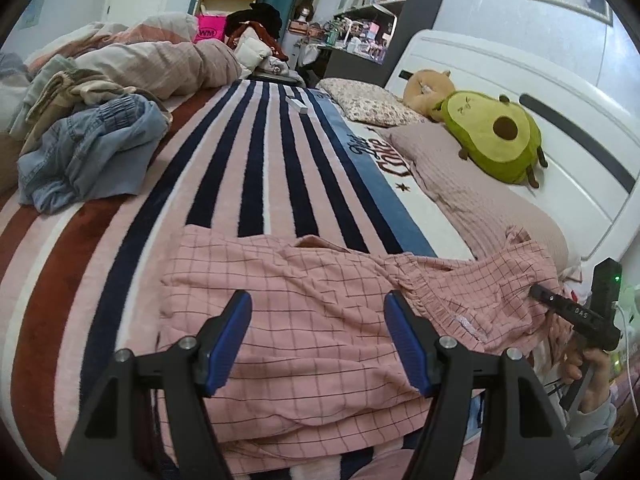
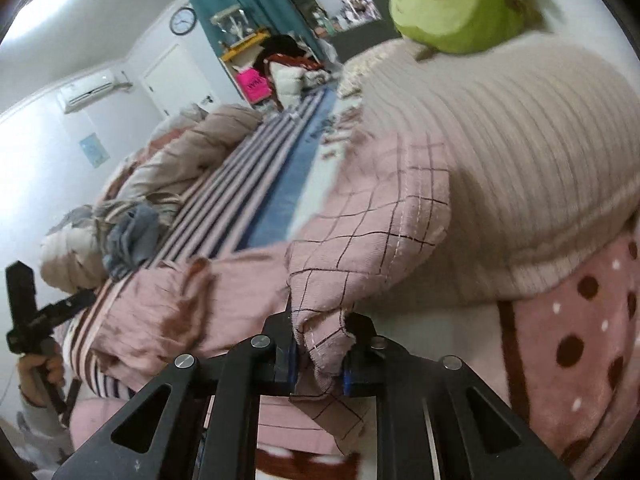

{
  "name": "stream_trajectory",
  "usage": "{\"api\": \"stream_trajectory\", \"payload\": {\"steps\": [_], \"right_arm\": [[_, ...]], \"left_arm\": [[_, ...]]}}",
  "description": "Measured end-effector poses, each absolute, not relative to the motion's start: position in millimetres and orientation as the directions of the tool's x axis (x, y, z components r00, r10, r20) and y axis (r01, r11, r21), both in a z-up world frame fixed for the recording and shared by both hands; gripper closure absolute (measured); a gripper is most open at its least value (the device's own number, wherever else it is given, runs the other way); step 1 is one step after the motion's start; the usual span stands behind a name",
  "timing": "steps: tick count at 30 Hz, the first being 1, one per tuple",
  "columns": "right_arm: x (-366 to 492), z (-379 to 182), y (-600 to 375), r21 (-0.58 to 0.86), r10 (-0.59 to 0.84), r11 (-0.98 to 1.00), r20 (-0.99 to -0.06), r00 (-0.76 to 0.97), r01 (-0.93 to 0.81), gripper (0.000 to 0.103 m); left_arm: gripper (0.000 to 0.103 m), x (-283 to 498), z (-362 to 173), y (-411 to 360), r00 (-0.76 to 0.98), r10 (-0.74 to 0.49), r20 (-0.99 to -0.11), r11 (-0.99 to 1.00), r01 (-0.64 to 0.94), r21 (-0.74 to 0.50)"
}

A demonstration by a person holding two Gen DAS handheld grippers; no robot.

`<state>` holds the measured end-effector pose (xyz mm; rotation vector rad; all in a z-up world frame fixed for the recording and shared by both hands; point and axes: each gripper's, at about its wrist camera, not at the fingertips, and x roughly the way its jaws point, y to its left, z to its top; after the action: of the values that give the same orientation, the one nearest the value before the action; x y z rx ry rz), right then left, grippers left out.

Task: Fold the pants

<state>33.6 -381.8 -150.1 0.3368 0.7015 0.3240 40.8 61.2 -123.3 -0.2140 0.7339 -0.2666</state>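
Pink checked pants (image 1: 304, 320) lie partly folded on the striped blanket (image 1: 248, 160) of the bed. My left gripper (image 1: 318, 340) is open, its blue pads (image 1: 228, 344) hovering just above the pants, holding nothing. My right gripper (image 2: 320, 364) is shut on a bunched edge of the pants (image 2: 360, 240) and lifts it near the ribbed pillow (image 2: 520, 160). The right gripper also shows in the left wrist view (image 1: 576, 312), at the right end of the pants by the elastic waistband (image 1: 432, 284). The left gripper's handle shows in the right wrist view (image 2: 32, 312).
A pile of denim and other clothes (image 1: 88, 152) and a rumpled duvet (image 1: 160, 64) lie at the far left of the bed. An avocado plush (image 1: 492, 136), pillows (image 1: 368, 104) and the white headboard (image 1: 540, 92) stand on the right. A small white object (image 1: 297, 105) lies far on the blanket.
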Motion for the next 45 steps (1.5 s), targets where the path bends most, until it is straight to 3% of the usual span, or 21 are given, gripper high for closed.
{"api": "stream_trajectory", "payload": {"steps": [15, 23, 26, 28, 31, 36, 38, 41, 45], "right_arm": [[77, -77, -180, 0.281, 0.567, 0.819, -0.520, 0.639, -0.500, 0.095], [85, -143, -39, 0.234, 0.620, 0.657, -0.708, 0.338, -0.716, 0.094], [84, -173, -17, 0.248, 0.591, 0.632, -0.767, 0.249, -0.734, 0.084], [82, -179, -15, 0.282, 0.609, 0.613, -0.764, 0.215, -0.738, 0.066], [79, -166, -26, 0.326, 0.651, 0.589, -0.733, 0.196, -0.740, 0.053], [64, -136, -58, 0.289, 0.665, 0.607, -0.696, 0.273, -0.740, 0.045], [61, -131, -72, 0.238, 0.629, 0.650, -0.701, 0.335, -0.722, 0.045], [60, -133, -93, 0.153, 0.558, 0.713, -0.715, 0.421, -0.685, 0.045], [64, -143, -112, 0.226, 0.578, 0.723, -0.715, 0.394, -0.652, 0.045]], "left_arm": [[0.038, 19, -125, 140, 0.761, -0.317, -0.566, 0.927, 0.123, -0.354], [0.038, 14, -134, 171, 0.765, -0.306, -0.567, 0.920, 0.085, -0.382], [0.038, 17, -141, 171, 0.753, -0.321, -0.574, 0.913, 0.086, -0.398], [0.038, 20, -145, 169, 0.744, -0.334, -0.579, 0.910, 0.094, -0.404], [0.038, 26, -148, 159, 0.726, -0.370, -0.580, 0.900, 0.125, -0.417], [0.037, 38, -146, 138, 0.692, -0.458, -0.559, 0.865, 0.200, -0.461], [0.031, 44, -145, 129, 0.682, -0.480, -0.552, 0.854, 0.219, -0.472], [0.031, 63, -150, 117, 0.659, -0.494, -0.567, 0.845, 0.211, -0.491], [0.035, 87, -160, 103, 0.649, -0.441, -0.620, 0.875, 0.159, -0.457]]}}
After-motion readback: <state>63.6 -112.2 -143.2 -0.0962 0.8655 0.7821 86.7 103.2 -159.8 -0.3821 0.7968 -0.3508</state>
